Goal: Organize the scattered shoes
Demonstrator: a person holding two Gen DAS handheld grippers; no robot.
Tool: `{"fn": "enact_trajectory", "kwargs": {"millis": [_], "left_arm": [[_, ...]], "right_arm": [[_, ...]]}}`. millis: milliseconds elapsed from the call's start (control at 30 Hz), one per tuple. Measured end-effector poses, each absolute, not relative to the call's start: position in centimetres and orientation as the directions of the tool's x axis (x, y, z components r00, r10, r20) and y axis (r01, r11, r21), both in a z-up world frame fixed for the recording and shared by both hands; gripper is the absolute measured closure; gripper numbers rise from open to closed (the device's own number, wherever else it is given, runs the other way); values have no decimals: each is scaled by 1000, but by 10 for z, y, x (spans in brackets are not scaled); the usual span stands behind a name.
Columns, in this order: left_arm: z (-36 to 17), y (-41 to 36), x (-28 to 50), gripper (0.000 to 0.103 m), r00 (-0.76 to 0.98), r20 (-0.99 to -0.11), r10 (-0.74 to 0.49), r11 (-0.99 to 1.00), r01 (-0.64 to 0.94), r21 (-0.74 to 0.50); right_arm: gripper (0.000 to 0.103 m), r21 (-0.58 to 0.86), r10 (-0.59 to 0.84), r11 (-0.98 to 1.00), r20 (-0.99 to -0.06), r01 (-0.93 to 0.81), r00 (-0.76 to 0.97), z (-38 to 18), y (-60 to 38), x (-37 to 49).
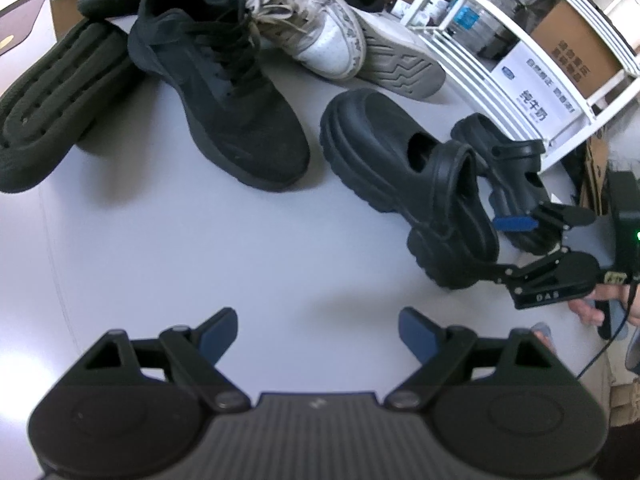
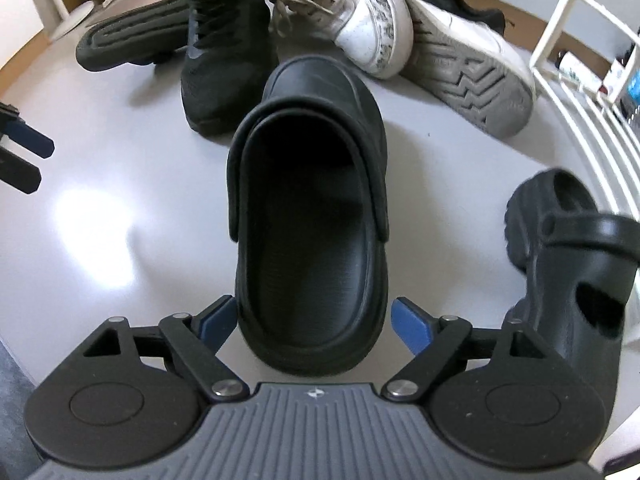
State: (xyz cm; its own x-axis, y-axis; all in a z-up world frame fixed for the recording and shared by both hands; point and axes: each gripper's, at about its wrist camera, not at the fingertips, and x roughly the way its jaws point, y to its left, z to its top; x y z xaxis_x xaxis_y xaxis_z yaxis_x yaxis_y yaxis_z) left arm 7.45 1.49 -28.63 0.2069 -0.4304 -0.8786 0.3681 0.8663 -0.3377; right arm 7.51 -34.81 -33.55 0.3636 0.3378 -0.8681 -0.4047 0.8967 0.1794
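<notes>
A: Tabletop [image 2: 100,208]: black clog [image 2: 310,208] upright at centre, heel between wide-open jaws of right gripper [image 2: 310,322], pads not pressing.

B: Advisable: close squarely on heel walls. Left gripper [image 1: 318,330]: jaws open, empty.

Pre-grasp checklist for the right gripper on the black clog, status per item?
1. Right gripper open: ok.
2. Heel of upright black rubber clog between its blue pads: ok.
3. Pads pressing the clog: not ok, a gap shows beside that pad.
4. Second black clog apart from the target: ok.
5. Left gripper open, empty, over bare white tabletop: ok.
6. Black suede sneaker clear of the clog's toe: cannot tell.
</notes>
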Motion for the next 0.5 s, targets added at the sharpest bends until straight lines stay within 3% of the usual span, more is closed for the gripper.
{"fn": "enact_trajectory", "kwargs": {"millis": [200, 367, 500], "left_arm": [[-289, 14, 75, 14, 204, -881, -426, 868, 367, -334], [-289, 16, 75, 14, 207, -883, -421, 872, 358, -332], [-289, 16, 75, 14, 207, -884, -420, 873, 357, -332]], "right_arm": [[13, 125, 278, 917, -882, -379, 381, -340, -351, 76], [14, 41, 134, 975, -893, -218, 430, -342, -373, 81], [19, 82, 117, 991, -899, -101, 422, -342, -392, 85]]}}
